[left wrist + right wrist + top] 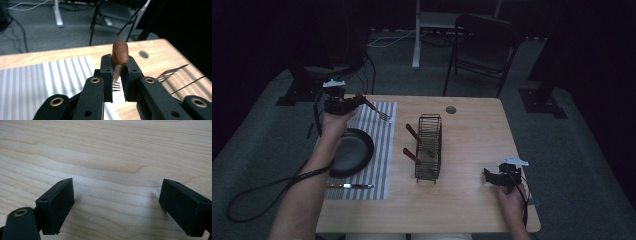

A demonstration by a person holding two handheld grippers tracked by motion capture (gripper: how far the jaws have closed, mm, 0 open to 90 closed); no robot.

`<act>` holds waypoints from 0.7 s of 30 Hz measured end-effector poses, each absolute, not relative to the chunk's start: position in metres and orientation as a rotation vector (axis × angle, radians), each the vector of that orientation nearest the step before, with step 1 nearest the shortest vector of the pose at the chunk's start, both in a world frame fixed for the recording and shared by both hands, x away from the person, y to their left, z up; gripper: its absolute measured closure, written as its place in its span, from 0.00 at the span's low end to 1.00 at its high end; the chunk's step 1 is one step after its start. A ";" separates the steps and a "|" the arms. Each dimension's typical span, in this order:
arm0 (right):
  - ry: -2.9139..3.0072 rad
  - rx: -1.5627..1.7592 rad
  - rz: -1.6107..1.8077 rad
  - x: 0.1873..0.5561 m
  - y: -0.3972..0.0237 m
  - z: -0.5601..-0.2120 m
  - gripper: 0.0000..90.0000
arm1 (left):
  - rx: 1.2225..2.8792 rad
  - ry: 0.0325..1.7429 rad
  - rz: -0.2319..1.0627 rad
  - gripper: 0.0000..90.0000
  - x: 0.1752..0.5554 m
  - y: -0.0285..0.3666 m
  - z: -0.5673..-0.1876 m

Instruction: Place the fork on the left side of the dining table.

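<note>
Work in hand: table setting; fork (377,111) held over far end of striped placemat (382,150), not yet laid.
Left gripper (117,82): clamped on fork's rounded wooden handle, tines down.
Right gripper (116,207): jaws apart, nothing between, low over bare table (472,200).
Done: dark round plate (352,151), knife (349,186) on mat.
Left: two wood-handled utensils (414,145) in black wire rack (429,140).
Textures: pale woodgrain, ribbed cloth.

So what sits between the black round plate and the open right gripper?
In the high view, the black wire rack holding two wooden-handled utensils, then bare table.
</note>
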State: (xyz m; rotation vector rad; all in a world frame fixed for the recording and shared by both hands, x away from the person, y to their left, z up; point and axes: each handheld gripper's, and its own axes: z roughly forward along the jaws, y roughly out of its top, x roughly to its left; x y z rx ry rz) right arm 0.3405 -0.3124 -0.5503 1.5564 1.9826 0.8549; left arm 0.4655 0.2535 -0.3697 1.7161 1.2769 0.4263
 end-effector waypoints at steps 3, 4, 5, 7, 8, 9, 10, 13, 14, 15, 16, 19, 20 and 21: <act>1.982 1.557 0.854 0.341 -0.312 -0.550 0.14 | 1.710 1.308 0.437 0.89 0.467 0.261 -0.379; 1.982 1.557 0.854 0.341 -0.312 -0.550 0.14 | 1.705 1.320 0.438 0.89 0.468 0.263 -0.382; 1.981 1.557 0.854 0.341 -0.312 -0.550 0.14 | 1.699 1.329 0.438 0.89 0.469 0.266 -0.384; 1.981 1.558 0.854 0.341 -0.312 -0.550 0.14 | 1.698 1.347 0.447 0.89 0.471 0.271 -0.389; 1.981 1.557 0.854 0.341 -0.312 -0.550 0.14 | 1.698 1.359 0.450 0.89 0.472 0.274 -0.391; 1.981 1.557 0.854 0.341 -0.312 -0.550 0.14 | 1.692 1.371 0.456 0.89 0.473 0.276 -0.393; 1.981 1.557 0.854 0.341 -0.312 -0.550 0.14 | 1.683 1.379 0.451 0.89 0.474 0.279 -0.396; 1.981 1.557 0.854 0.341 -0.312 -0.550 0.14 | 1.677 1.412 0.461 0.89 0.477 0.284 -0.402; 1.980 1.558 0.854 0.341 -0.312 -0.550 0.14 | 1.674 1.430 0.452 0.89 0.478 0.286 -0.405; 1.980 1.559 0.853 0.341 -0.312 -0.550 0.14 | 1.667 1.439 0.455 0.89 0.478 0.288 -0.407; 1.980 1.559 0.853 0.341 -0.312 -0.550 0.14 | 1.667 1.440 0.446 0.89 0.479 0.290 -0.409; 1.979 1.559 0.853 0.341 -0.312 -0.550 0.14 | 1.656 1.459 0.421 0.89 0.480 0.294 -0.416; 1.980 1.558 0.853 0.341 -0.312 -0.550 0.14 | 1.645 1.472 0.422 0.89 0.480 0.295 -0.417; 1.979 1.559 0.853 0.341 -0.312 -0.550 0.14 | 1.640 1.481 0.424 0.89 0.481 0.296 -0.419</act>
